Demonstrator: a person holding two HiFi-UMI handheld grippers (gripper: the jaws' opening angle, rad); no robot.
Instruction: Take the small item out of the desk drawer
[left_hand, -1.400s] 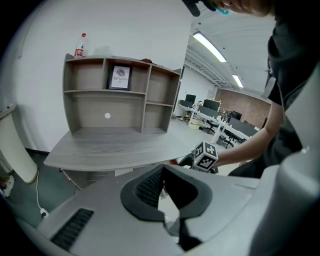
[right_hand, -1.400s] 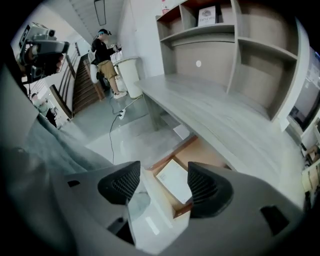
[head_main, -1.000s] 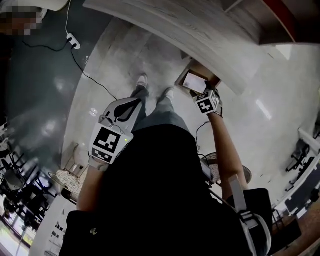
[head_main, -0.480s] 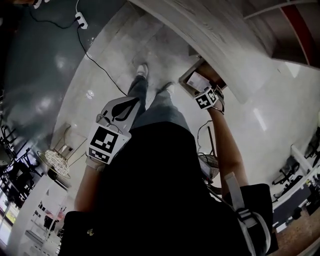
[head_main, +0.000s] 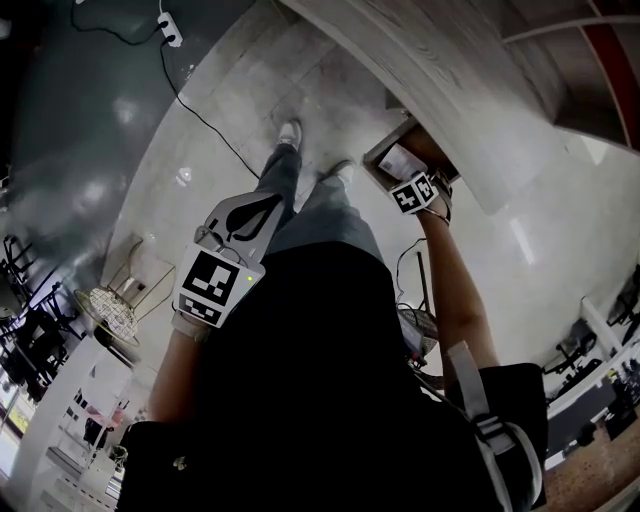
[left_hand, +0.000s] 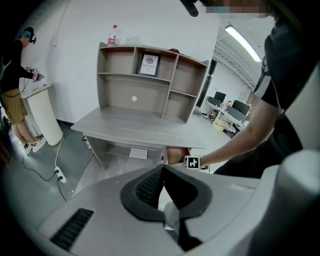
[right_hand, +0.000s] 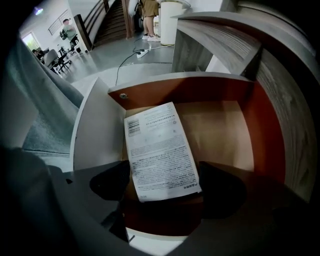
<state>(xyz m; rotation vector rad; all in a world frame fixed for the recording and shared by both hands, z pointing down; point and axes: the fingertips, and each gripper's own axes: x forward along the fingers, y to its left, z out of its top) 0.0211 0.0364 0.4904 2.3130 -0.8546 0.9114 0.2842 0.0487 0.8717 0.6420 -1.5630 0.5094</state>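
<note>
The desk drawer (right_hand: 190, 92) stands pulled out under the grey desk (head_main: 430, 60), its inside red-brown. A white printed sheet-like item (right_hand: 160, 150) lies flat on the drawer floor, also seen in the head view (head_main: 400, 160). My right gripper (right_hand: 165, 187) reaches into the drawer with its jaws opening. The item's near end lies between the jaws, and the pads stand clear of it. In the head view only its marker cube (head_main: 413, 193) shows. My left gripper (left_hand: 161, 171) is held back by my hip (head_main: 243, 222), shut with nothing in it.
A shelf hutch (left_hand: 150, 85) with a bottle (left_hand: 114, 35) on top sits on the desk. A power strip (head_main: 168, 30) and its cable lie on the floor. A wire basket (head_main: 105, 310) stands at my left. Another person (left_hand: 12, 75) stands by a white pedestal (left_hand: 42, 115).
The head view has swung a little. My right gripper has stayed over the open drawer and edged toward it. The left gripper has kept its place by my hip.
</note>
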